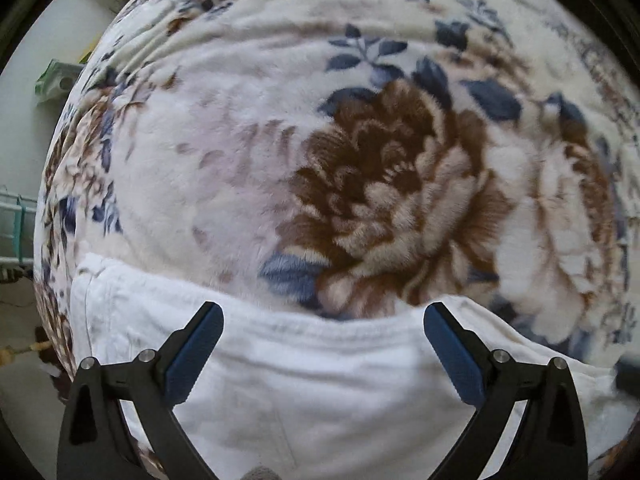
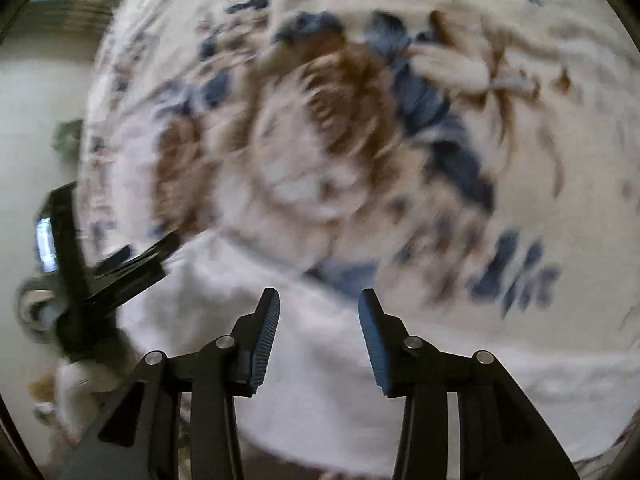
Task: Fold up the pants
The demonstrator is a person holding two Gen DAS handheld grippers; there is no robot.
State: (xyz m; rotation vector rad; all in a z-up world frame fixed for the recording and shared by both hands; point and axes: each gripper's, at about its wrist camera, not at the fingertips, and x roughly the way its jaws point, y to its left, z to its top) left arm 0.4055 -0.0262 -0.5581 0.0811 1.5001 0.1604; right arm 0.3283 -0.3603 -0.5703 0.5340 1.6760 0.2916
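In the left wrist view, the left hand-held gripper (image 1: 323, 322) was held wide apart and empty above white pants (image 1: 320, 380) laid on a floral blanket (image 1: 240, 140). In the blurred right wrist view, the right hand-held gripper (image 2: 319, 310) was seen partly apart, empty, over the pants (image 2: 320, 360).

Blurred and cut-off parts of the bed scene

We see the right wrist view smeared by motion: the cream plush blanket with brown and blue flowers (image 2: 320, 140) loses its pattern, and the left tongs (image 2: 132, 264) are a dark streak. The folded white cotton pants (image 1: 320, 380) run off the bottom edge in both views.
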